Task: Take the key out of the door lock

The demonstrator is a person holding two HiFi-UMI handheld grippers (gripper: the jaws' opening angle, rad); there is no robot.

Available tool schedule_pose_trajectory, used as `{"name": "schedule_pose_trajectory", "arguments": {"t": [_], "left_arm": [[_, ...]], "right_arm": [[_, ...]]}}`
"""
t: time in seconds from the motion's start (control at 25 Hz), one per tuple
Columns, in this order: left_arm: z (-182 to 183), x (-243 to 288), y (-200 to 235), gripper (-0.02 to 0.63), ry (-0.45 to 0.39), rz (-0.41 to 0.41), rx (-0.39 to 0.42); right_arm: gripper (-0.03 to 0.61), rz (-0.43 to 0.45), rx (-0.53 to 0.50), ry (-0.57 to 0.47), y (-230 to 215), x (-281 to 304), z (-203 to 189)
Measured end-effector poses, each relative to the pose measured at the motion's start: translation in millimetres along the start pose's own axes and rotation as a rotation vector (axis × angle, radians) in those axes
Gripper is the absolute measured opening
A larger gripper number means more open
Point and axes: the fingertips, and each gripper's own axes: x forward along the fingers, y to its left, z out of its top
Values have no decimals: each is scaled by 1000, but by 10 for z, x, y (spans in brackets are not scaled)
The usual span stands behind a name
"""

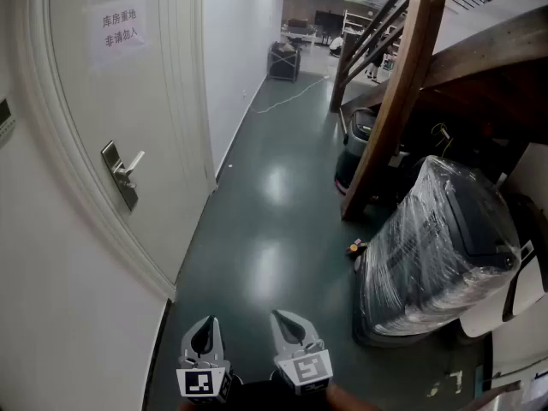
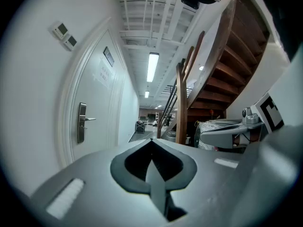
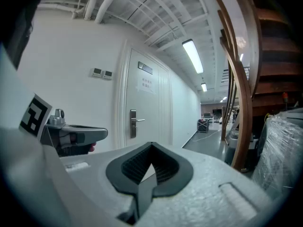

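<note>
Head view: left gripper (image 1: pixel 205 332) and right gripper (image 1: pixel 289 324) are held at six o'clock, jaws together, empty, the door lock (image 1: pixel 120 175) at ten o'clock judged not yet approached; its key cannot be discerned.

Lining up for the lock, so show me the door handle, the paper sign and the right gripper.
door handle (image 1: pixel 131 163), head view, silver lever.
paper sign (image 1: pixel 120 26), head view, sheet's middle.
right gripper (image 1: pixel 287 319), head view, closed tips.

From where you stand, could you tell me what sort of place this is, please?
Probably a corridor in a workplace or storage building: a white door with a paper notice, a wooden staircase opposite, and plastic-wrapped equipment standing on the glossy floor.
</note>
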Motion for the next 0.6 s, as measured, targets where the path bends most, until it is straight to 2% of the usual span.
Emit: {"name": "schedule_pose_trajectory", "arguments": {"t": [0.28,0.4,0.6], "left_arm": [[74,130,-113,18,-52,-32,44],[71,141,-160,18,-57,-44,62],[80,156,-189,18,-39,-9,52]], "right_arm": [[-12,-19,-9,-11,-191,18,-15],[-12,3,-22,-31,-213,33,50],[-11,23,107,8,-282,2,49]]}}
